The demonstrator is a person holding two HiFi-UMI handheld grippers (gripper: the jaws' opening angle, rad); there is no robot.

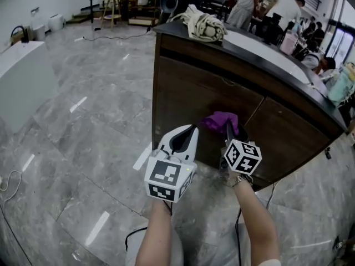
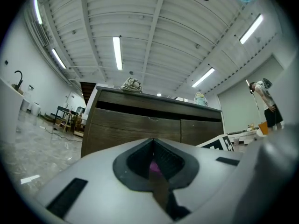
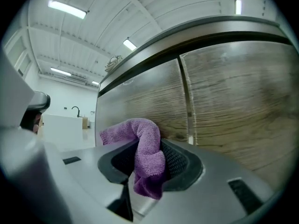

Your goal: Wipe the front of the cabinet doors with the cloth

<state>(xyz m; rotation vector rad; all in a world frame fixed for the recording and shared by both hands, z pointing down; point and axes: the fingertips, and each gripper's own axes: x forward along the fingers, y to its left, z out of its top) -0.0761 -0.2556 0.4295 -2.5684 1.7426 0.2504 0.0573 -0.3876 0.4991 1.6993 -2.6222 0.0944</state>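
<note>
The dark wood cabinet has two doors, a left door (image 1: 194, 93) and a right door (image 1: 288, 132), under a black top. My right gripper (image 1: 229, 127) is shut on a purple cloth (image 1: 219, 121), which it holds against the lower part of the left door near the seam. In the right gripper view the cloth (image 3: 147, 148) bulges out of the right gripper (image 3: 149, 164) and touches the wood (image 3: 140, 101). My left gripper (image 1: 183, 140) hangs just left of it, shut, short of the door. The left gripper view faces the doors (image 2: 131, 125) from a little way off.
A beige bundle (image 1: 204, 25) lies on the cabinet top. A white counter (image 1: 22, 76) stands at the left across the grey tiled floor (image 1: 83, 148). People (image 1: 288, 7) and desks fill the far right. A cable (image 1: 8, 182) lies on the floor at the left.
</note>
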